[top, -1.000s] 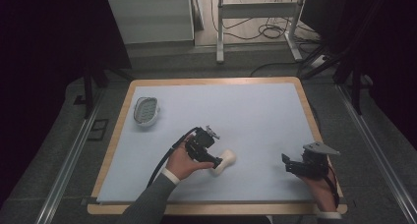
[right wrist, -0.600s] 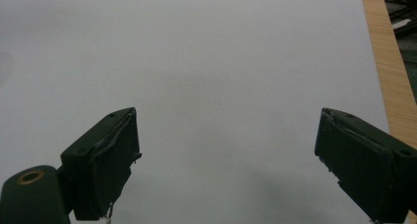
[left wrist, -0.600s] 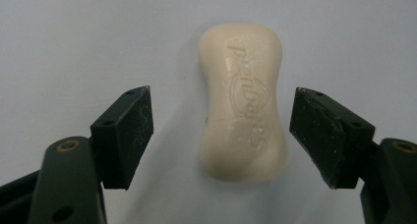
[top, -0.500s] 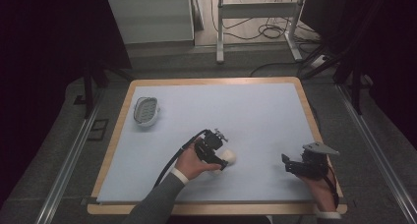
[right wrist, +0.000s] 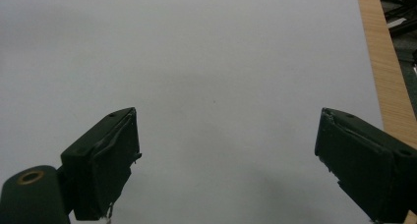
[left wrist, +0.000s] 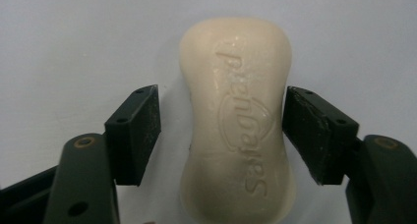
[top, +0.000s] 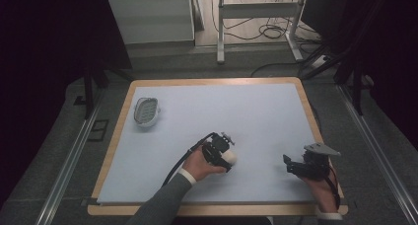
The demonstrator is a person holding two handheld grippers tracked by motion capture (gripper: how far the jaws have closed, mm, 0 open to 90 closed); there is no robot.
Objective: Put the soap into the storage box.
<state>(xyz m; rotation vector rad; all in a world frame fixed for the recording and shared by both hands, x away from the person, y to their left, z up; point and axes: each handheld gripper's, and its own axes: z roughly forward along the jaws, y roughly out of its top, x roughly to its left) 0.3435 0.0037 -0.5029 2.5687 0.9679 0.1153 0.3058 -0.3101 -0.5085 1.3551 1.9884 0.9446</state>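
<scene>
We note the desk (top: pixel 256 116): a pale blue-grey sheet covers its top, with a light wood edge showing all round. It stands on grey carpet, with metal rails running along the floor on both the left and right sides. The room beyond is dark. At the far side we see a white metal stand (top: pixel 256 18) with a tangle of cables (top: pixel 276 30) on the floor under it, and a light panel to its left.

On the desk, far left, a small white soap dish (top: pixel 147 111) with a grey slotted insert lies well apart from everything else.

Near the middle of the desk, slightly toward the near edge, we see the soap bar (left wrist: pixel 236 121). It is cream-coloured, waisted, with a raised brand word on its top face, and it lies flat on the sheet. The left gripper (top: pixel 227 157) is held over it by the person's left hand (top: pixel 199 165), grey sleeve behind. Its fingers (left wrist: pixel 135 133) stand apart on either side of the bar's waist; the one at the right of the left gripper view is touching or nearly touching the bar, the other leaves a clear gap.

The right gripper (top: pixel 290 165) sits near the right near corner, well apart from the soap. Its fingers (right wrist: pixel 105 162) are wide apart over bare sheet, the wood edge just beside them.
</scene>
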